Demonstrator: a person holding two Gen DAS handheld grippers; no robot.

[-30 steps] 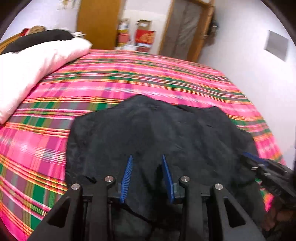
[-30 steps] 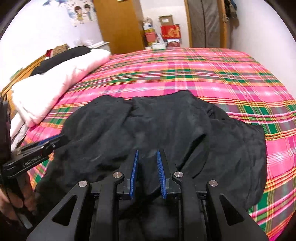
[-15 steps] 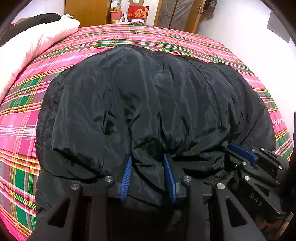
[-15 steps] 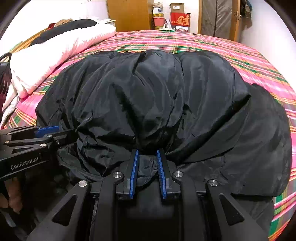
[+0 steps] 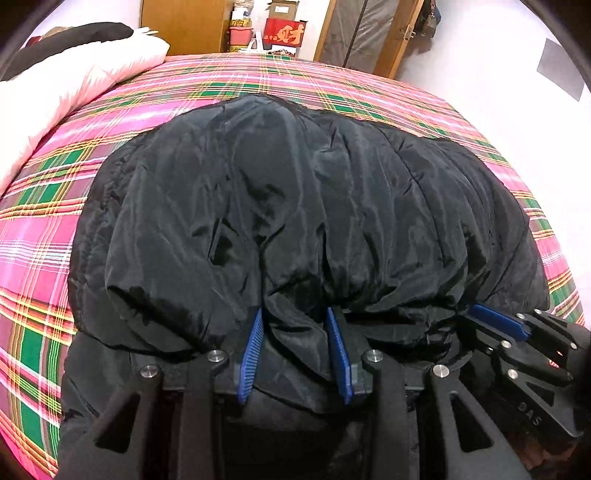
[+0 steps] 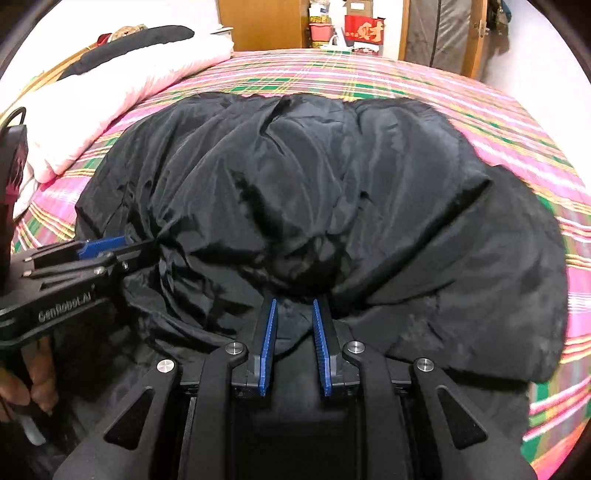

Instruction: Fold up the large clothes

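Note:
A black padded jacket (image 5: 295,203) lies heaped on the pink plaid bed (image 5: 55,221). In the left wrist view my left gripper (image 5: 294,314) is shut on a thick bunch of the jacket's near edge, and fabric fills the gap between its blue pads. My right gripper (image 5: 476,314) bites the same edge further right. In the right wrist view the right gripper (image 6: 294,302) pinches a narrower fold of the jacket (image 6: 314,184). The left gripper (image 6: 140,251) enters from the left, held by a hand (image 6: 22,387). The jacket swells into a rounded mound ahead of both grippers.
A white and pink quilt (image 5: 55,92) with a dark cushion on it lies along the bed's left side. Beyond the bed stand a wooden wardrobe (image 5: 184,26), red boxes (image 5: 284,33) and a door. A white wall runs along the right.
A second ago the jacket stretched flatter away from the grippers. Both grippers have come down, and the jacket now bulges up in a mound close in front. Both grips are unchanged.

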